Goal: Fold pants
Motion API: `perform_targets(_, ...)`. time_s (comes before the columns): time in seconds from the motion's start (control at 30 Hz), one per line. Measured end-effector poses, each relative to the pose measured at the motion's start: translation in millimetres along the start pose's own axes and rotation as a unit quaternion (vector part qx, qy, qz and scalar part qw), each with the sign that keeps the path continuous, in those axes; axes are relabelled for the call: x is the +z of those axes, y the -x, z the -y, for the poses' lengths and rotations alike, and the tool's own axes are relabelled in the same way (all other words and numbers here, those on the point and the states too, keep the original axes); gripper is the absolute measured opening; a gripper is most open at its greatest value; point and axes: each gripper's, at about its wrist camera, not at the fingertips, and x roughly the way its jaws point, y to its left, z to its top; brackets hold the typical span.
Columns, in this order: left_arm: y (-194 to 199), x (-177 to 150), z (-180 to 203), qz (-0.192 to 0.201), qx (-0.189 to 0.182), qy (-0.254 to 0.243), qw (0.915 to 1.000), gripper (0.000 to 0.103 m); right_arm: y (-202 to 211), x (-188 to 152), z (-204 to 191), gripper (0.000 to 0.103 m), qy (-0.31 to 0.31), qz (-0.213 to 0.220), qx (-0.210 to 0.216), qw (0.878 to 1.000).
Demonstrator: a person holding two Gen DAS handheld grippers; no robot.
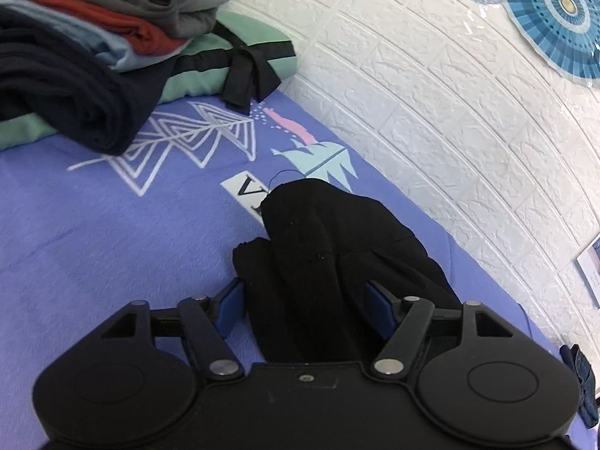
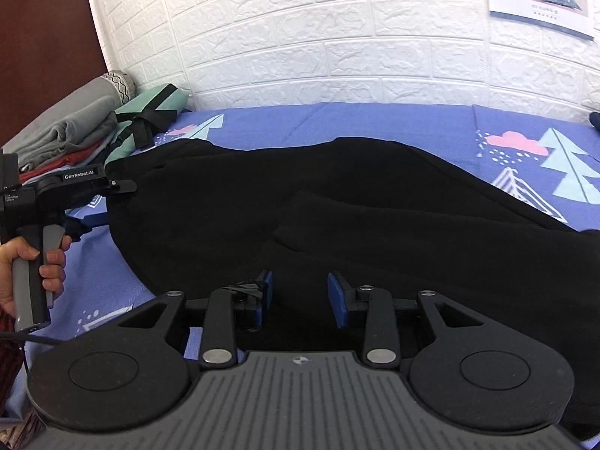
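Black pants (image 2: 337, 202) mid-frame on purple sheet (image 1: 93, 225); left gripper (image 1: 303, 300) jaws wide, cloth loose between; right gripper (image 2: 300, 296) half-open, gripping nothing

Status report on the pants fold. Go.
Left claw open, astride pants. Right claw open over black cloth. Pants flat on bedsheet. Clothes pile clear.

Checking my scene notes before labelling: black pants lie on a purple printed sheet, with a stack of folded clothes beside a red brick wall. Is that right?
Not quite: the brick wall is white, not red, as the right wrist view shows. The black pants do lie on the purple printed sheet, with the stack of folded clothes beside the wall.
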Motion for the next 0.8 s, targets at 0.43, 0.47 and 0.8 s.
perform_targets(0.43, -19.6, 4.6, 6.6, 0.016, 0.000, -0.032, 0.9993, 0.103, -27.5, 0.2, -12.6, 0.052, 0.005, 0.007, -0.021, 1.000)
perform_targets(0.47, -20.1, 5.3, 6.9, 0.017, 0.002, -0.029, 0.9994, 0.100, -28.4, -2.0, -14.9, 0.052, 0.015, 0.011, -0.024, 1.000)
perform_targets(0.8, 24.9, 16.8, 51.7, 0.064, -0.048, -0.035, 0.9962, 0.004, -24.6, -5.6, -13.0, 0.051, 0.030, 0.022, -0.012, 0.999)
